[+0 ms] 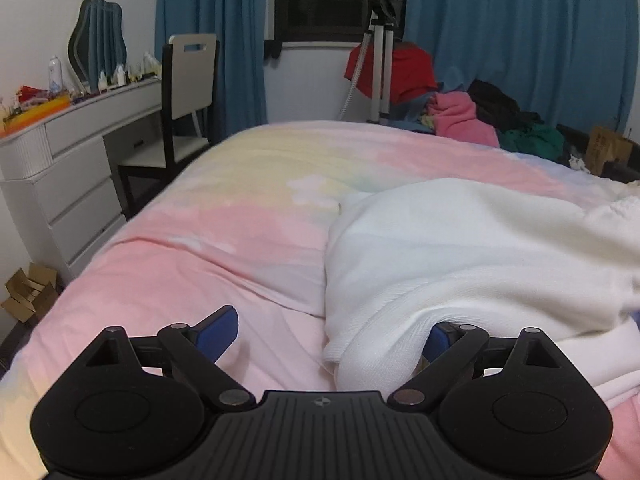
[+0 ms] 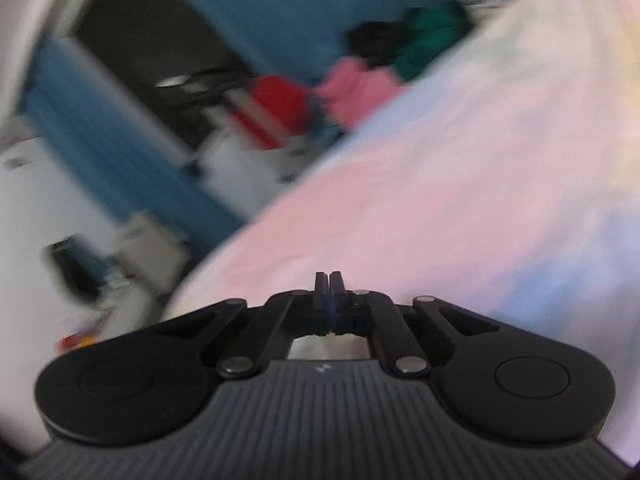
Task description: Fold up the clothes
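Spreading wide, our left gripper (image 1: 332, 330) straddles a soft fold of the white knit sweater (image 1: 460, 248) rumpled on the pastel sheet (image 1: 200, 240). Our right gripper (image 2: 330, 280) has its fingers pressed together on nothing, above the blurred sheet.

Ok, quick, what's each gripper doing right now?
Left gripper: open, white garment draped over one finger, not pinched.
Right gripper: shut, nothing visible between the fingers.
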Available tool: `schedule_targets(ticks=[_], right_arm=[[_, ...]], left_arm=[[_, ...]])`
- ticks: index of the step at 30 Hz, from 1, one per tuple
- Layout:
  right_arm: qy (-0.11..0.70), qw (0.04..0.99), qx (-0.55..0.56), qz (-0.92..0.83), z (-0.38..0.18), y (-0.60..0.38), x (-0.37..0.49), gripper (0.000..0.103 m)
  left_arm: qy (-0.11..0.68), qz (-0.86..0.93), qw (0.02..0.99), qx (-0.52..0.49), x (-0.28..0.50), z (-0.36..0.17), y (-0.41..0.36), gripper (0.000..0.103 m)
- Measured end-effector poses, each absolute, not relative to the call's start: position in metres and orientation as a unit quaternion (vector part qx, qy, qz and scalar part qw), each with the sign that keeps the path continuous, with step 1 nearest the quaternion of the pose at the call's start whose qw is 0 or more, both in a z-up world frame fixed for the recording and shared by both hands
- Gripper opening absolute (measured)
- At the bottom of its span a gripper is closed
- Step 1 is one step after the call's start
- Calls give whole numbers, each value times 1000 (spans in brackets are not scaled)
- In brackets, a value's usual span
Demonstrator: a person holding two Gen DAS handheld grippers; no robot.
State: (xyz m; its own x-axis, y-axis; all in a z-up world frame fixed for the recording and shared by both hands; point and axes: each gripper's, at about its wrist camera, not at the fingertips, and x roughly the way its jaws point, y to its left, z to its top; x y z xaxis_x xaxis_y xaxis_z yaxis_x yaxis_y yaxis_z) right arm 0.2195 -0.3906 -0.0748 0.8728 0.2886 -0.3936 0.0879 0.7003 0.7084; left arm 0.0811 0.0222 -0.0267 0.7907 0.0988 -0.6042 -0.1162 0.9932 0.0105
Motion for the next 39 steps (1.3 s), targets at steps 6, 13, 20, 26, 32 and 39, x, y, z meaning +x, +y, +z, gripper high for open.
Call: schedule_targets(ticks=[6,13,20,26,32,39], right_arm=[[254,851,456,57,-84,-409,211,6],[240,879,411,26,-43,-376,157,25],[257,849,459,54,-56,-339,118,91],[288,878,377,67,-60,-306,144,90],[276,892,354,55,-63,-307,147,43],[249,894,369,49,-49,-323,122,38]], left_arm=[[315,55,947,19,81,-28,17,93],[305,37,951,38,70,-24,11,93],[303,26,951,60,67,-33,3,93],[301,42,951,53,75,-41,3,93],[305,46,951,29,78,-40,9,94],[295,33,954,29,68,-33,6,94]])
